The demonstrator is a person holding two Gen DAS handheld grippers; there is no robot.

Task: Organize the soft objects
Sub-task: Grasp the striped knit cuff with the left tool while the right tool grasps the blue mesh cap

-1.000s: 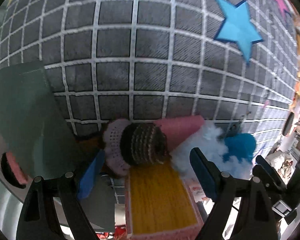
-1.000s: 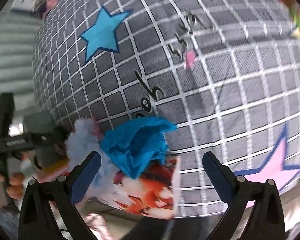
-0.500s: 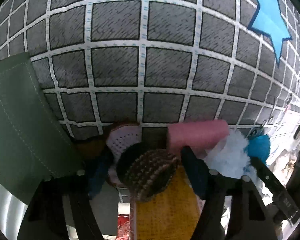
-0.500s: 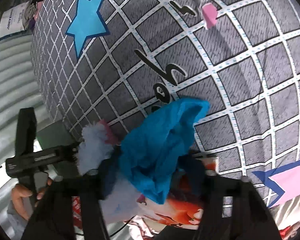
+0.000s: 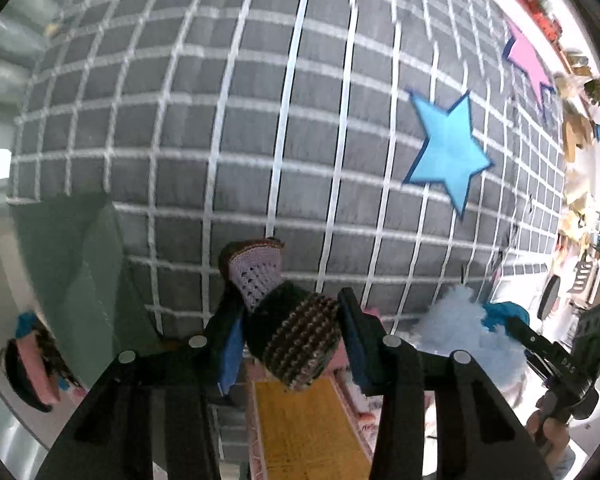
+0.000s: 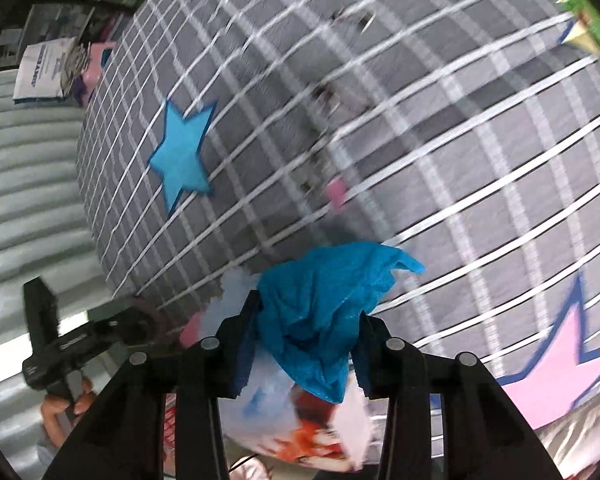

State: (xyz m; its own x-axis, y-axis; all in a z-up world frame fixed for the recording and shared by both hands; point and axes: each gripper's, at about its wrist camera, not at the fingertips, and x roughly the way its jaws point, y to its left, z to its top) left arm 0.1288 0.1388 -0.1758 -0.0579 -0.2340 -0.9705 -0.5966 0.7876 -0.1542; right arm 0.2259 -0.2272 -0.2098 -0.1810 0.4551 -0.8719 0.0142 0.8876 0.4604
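Now we see both claws at work above the grey checked bedspread (image 5: 220, 128). Our left claw (image 5: 292, 344), whose jaws have just been closing, pinches a brown-striped knitted piece (image 5: 296, 340) with its lilac crochet part sticking up. Our right claw (image 6: 304, 344), jaws likewise just closing, pinches a crumpled blue cloth (image 6: 324, 304), beside pale fluff (image 6: 236, 292).

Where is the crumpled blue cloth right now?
The blue cloth is pinched in the right gripper, low in the right wrist view, above the grey checked blanket and beside a fluffy white puff.
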